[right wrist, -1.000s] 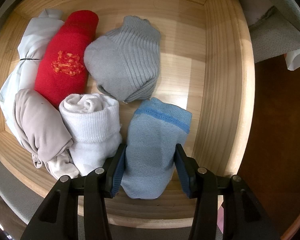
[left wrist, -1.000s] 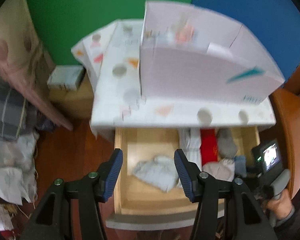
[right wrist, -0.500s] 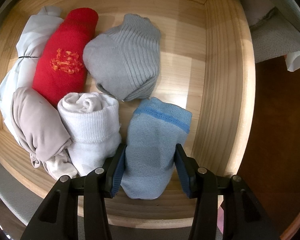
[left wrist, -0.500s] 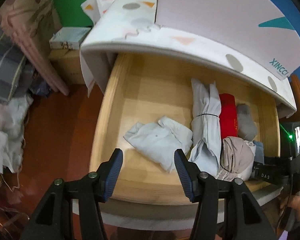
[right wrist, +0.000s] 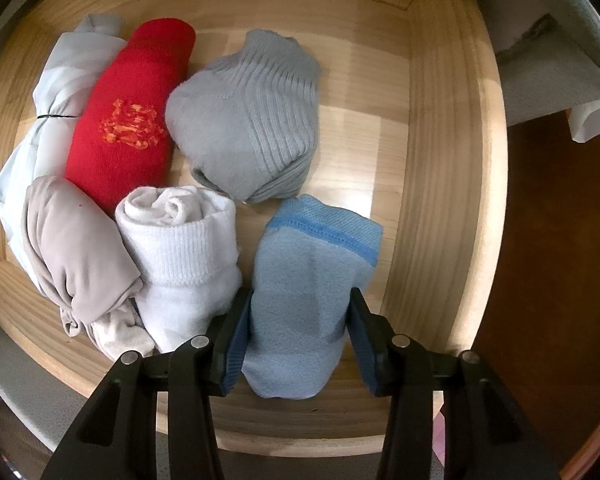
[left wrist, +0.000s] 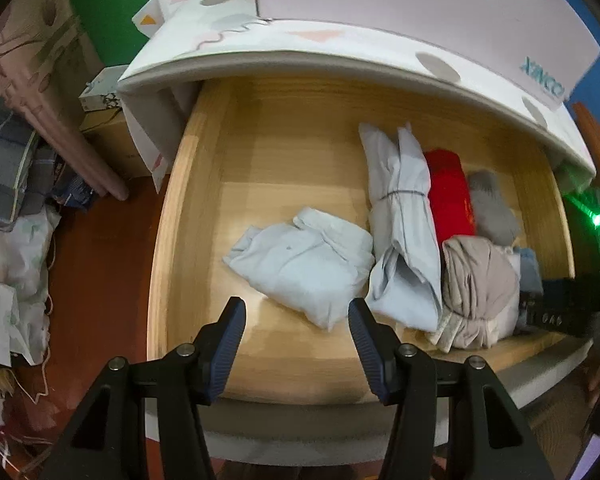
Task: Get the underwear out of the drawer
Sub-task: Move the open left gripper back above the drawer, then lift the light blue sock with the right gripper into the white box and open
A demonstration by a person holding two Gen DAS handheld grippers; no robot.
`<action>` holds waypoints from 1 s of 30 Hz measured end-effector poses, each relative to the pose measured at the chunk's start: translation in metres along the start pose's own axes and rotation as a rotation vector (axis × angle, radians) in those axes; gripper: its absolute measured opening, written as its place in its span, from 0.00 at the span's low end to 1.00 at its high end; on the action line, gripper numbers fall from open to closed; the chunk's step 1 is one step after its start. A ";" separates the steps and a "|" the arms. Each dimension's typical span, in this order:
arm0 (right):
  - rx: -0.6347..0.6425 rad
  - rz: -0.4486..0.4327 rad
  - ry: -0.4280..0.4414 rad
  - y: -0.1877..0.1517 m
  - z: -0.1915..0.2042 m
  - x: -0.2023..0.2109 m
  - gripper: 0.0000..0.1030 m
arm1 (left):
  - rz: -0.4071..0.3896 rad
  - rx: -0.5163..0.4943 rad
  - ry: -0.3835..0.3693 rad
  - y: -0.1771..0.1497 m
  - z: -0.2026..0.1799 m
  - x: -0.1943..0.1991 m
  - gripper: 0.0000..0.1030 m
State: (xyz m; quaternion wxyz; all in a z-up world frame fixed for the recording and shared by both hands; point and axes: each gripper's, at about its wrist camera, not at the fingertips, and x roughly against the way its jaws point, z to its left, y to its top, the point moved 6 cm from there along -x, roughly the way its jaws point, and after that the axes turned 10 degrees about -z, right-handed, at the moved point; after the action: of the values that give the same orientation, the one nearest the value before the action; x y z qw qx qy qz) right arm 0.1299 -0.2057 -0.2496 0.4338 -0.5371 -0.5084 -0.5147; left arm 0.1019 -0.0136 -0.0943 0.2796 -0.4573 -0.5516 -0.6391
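Observation:
The wooden drawer (left wrist: 260, 152) stands pulled out under a patterned white top. On its floor lies a folded pale blue garment (left wrist: 304, 264), likely the underwear. My left gripper (left wrist: 296, 320) hangs open just above the drawer's front, its fingers on either side of that garment's near corner without touching it. In the right wrist view my right gripper (right wrist: 300, 316) points down into the drawer's right front corner. Its jaws are closing, and both pads press the sides of a light blue sock (right wrist: 308, 272).
A tied pale blue roll (left wrist: 404, 220), a red roll (right wrist: 128, 120), a grey sock (right wrist: 248, 120), a white sock (right wrist: 180, 248) and a beige roll (right wrist: 72, 248) crowd the drawer's right half. The white top (left wrist: 340, 48) overhangs the back. Clothes (left wrist: 12, 240) are piled on the floor at left.
The left gripper has come down and closer over the drawer, so the folded pale blue garment now lies just ahead of its fingers. The right gripper's pads have drawn slightly tighter on the blue sock.

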 end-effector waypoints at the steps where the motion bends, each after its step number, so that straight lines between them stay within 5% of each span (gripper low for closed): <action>1: -0.002 -0.002 0.001 0.000 0.000 0.001 0.41 | -0.009 -0.006 0.013 0.000 0.000 0.002 0.53; 9: -0.017 -0.038 -0.001 -0.001 -0.005 0.010 0.39 | -0.034 -0.056 0.076 -0.001 -0.002 0.005 0.53; 21: -0.041 -0.122 0.036 0.002 -0.009 0.042 0.39 | 0.019 0.106 -0.003 -0.003 0.022 -0.004 0.53; 30: -0.019 -0.196 0.050 0.005 -0.011 0.095 0.39 | 0.020 0.136 -0.010 -0.004 0.024 -0.004 0.53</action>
State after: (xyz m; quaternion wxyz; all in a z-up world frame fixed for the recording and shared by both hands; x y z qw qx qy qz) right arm 0.1289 -0.2072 -0.1536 0.3887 -0.4762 -0.5426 -0.5725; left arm 0.1070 0.0094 -0.1005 0.3136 -0.4459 -0.5905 -0.5950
